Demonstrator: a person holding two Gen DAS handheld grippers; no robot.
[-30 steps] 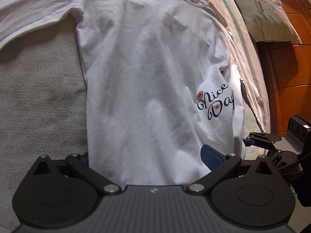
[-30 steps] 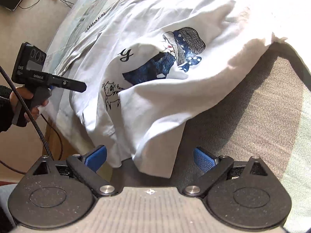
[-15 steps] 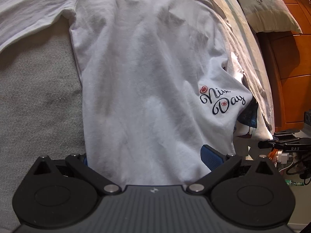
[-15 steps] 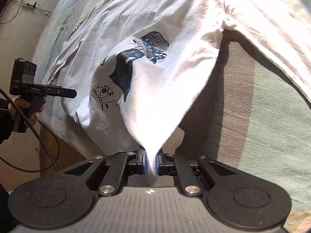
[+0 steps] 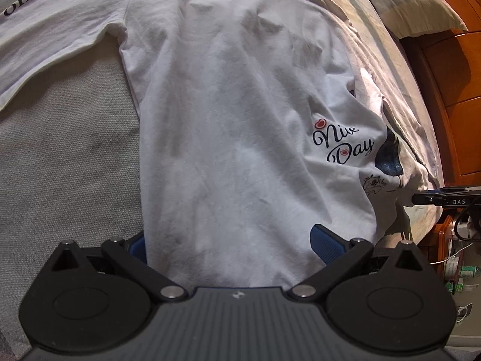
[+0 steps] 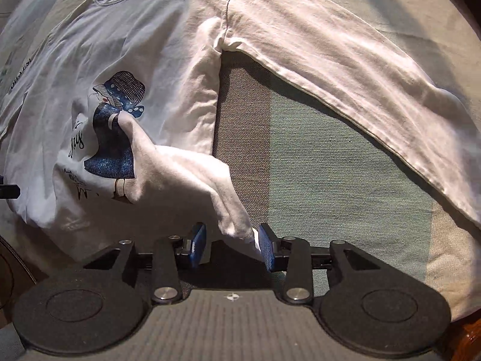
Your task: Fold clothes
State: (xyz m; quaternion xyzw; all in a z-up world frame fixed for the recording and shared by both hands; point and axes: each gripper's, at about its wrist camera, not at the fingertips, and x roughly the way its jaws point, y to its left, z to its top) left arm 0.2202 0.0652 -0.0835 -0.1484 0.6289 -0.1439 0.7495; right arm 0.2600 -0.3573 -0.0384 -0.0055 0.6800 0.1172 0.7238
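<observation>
Spreading across the grey bedcover [image 5: 66, 156], the white T-shirt [image 5: 234, 126] is laid out flat so that folds can be made. Its hem corner is turned up between the parted fingers of the right gripper [image 6: 231, 245] — cloth touches one pad, unclamped. The left gripper [image 5: 228, 240] is held wide open, the hem draped between its fingers — nothing is pinched.
</observation>
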